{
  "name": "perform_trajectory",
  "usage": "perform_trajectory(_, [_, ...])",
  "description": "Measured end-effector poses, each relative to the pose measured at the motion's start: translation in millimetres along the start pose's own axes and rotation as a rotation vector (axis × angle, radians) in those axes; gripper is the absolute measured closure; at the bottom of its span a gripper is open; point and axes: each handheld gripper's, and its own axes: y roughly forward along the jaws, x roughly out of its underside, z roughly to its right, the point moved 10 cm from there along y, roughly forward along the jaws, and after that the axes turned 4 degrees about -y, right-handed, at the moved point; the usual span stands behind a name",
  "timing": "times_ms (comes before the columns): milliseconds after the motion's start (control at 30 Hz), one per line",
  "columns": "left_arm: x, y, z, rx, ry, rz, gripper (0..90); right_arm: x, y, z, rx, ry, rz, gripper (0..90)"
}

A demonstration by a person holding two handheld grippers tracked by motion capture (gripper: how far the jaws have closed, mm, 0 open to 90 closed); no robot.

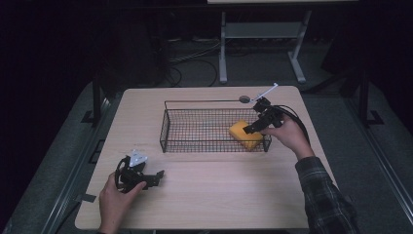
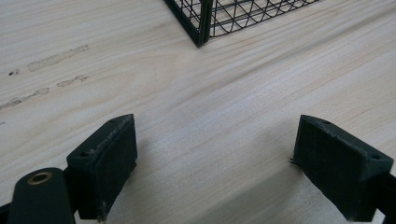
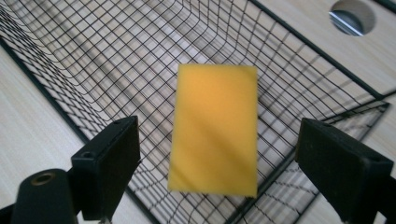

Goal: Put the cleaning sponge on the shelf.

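At the lower left of the high view, nearest the person, the left tool (image 1: 155,176) sits low over the pale wooden bench (image 1: 204,195), hand wrapped round its body. Its own view shows the jaws spread wide with nothing but bare wood grain between them, and a corner of the wire basket (image 2: 201,23) at the top edge. It looks parked there, out of the way, so the other hand has the working room.

Moving up and right of centre in the high view, the black wire basket (image 1: 168,127) stands on the bench, its long side facing the person. In its right-hand end lies the yellow sponge (image 1: 245,135), close to the near right corner; from this height I can't be sure whether it lies flat or leans a little on the mesh.

Just above that corner hangs the right tool (image 1: 253,127), angled down into the basket. Its view looks straight onto the sponge (image 3: 214,129), and the jaws stand wide on either side with clear mesh showing between pads and sponge, so nothing is gripped. That reads as a drop-off done: sponge in the basket, tool free of it.

Farther back, at the upper right of that view, a round hole in the bench top (image 3: 352,17) sits beyond the basket rim.
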Motion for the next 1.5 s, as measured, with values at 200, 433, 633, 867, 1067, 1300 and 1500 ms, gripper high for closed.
perform_trajectory(200, [0.0,0.0,0.0,0.000,0.000,0.000,12.6,14.2,-20.9,0.0,0.009,0.019,0.054,11.9])
perform_trajectory(433, [0.0,0.0,0.0,0.000,-0.001,0.000,12.6,37.3,-37.3,-1.9,0.021,0.028,0.091,11.2])
perform_trajectory(633, [0.0,0.0,0.0,0.000,0.000,0.000,12.6,65.0,-52.0,-5.9,0.019,0.051,0.140,9.9])
perform_trajectory(867, [0.0,0.0,0.0,0.000,0.000,0.000,12.6,112.1,-52.9,-13.1,0.043,0.076,0.159,7.3])
perform_trajectory(1067, [-0.1,0.2,0.0,0.000,0.000,0.002,12.6,149.0,-41.7,-17.7,0.059,0.089,0.147,2.9])
perform_trajectory(1300, [-0.1,0.2,0.0,0.000,0.000,0.003,12.6,172.7,-38.0,-21.7,0.095,0.113,0.174,2.8])
perform_trajectory(1500, [-0.2,0.1,-0.2,-0.002,0.002,0.003,12.6,192.5,-30.0,-25.8,0.126,0.133,0.213,2.8])
